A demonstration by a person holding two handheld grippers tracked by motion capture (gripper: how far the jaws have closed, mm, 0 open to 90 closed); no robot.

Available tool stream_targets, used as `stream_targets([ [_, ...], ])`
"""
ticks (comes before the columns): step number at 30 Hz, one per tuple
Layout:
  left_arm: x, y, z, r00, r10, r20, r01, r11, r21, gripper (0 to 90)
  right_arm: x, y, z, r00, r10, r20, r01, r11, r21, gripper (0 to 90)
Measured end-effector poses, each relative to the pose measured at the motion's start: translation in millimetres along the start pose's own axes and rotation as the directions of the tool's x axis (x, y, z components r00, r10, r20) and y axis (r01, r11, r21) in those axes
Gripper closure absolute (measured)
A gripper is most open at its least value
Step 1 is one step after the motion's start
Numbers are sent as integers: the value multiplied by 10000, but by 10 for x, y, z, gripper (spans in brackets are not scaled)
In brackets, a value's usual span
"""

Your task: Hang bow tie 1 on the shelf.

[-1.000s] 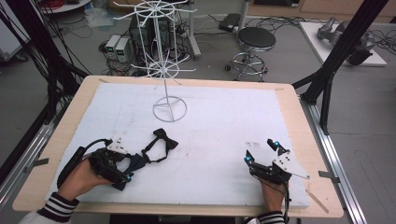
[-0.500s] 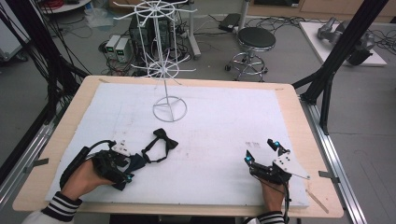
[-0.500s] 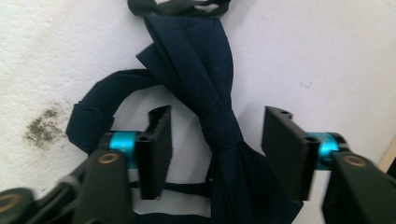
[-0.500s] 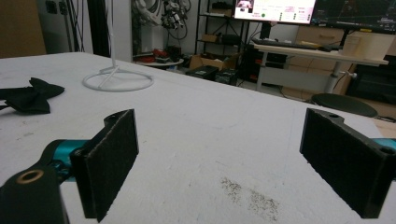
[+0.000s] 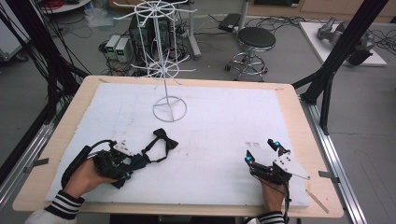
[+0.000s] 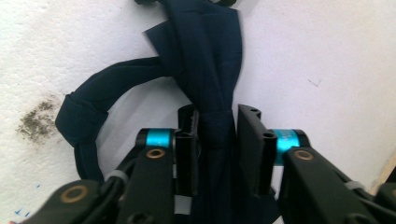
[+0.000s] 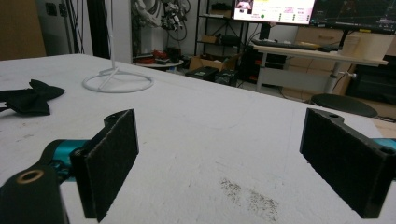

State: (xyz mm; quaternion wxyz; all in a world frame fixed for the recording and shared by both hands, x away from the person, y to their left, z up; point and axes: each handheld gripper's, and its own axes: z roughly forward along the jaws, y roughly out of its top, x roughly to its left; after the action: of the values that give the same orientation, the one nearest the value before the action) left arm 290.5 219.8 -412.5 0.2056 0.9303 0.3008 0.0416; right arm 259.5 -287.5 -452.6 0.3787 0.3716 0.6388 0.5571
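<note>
Bow tie [image 5: 161, 142] lay on the bench's [image 5: 224, 121] white pad, front left, near the wire stand [image 5: 169, 108] | left gripper [image 6: 215, 135]: fingers [image 6: 187, 140] had just been closing, now clenched on the tie's strap | right gripper [image 5: 262, 151]: fingers [image 7: 112, 158] released wide, grasping nothing, front right, well apart from tie.

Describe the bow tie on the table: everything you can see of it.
The bow tie is dark navy, almost black, soft fabric, with a knotted bow and a thin neck strap looping off to one side. It lies flat on the white table cover, near the wire stand's ring base but apart from it. The left gripper, whose jaws have just been closing, pinches a bunched part of it between its pads.
</note>
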Motion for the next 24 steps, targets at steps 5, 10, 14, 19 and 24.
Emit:
stream_targets([
  [5, -7, 3, -2, 10000, 23, -57, -24, 10000, -38, 736, -1, -1, -4, 10000, 39, 3, -39, 10000, 9, 109],
  [10, -17, -8, -19, 9999, -83, -151, 77, 9992, -390, 738, -2, -2, -4, 10000, 49, -2, -49, 10000, 7, 109],
  [14, -6, -5, -51, 9998, 5, -175, -13, 9990, -448, 738, -5, -1, -3, 9999, 114, -30, -114, 9999, 2, 109],
  [19, 2, -6, -80, 9997, -19, -256, 1, 9976, -699, 738, -3, -2, -4, 10000, 96, -15, -96, 10000, 25, 110],
  [24, 17, -25, -140, 9997, -17, -257, -10, 9943, -1062, 738, -3, -1, -3, 10000, 69, -23, -69, 10000, 21, 110],
])
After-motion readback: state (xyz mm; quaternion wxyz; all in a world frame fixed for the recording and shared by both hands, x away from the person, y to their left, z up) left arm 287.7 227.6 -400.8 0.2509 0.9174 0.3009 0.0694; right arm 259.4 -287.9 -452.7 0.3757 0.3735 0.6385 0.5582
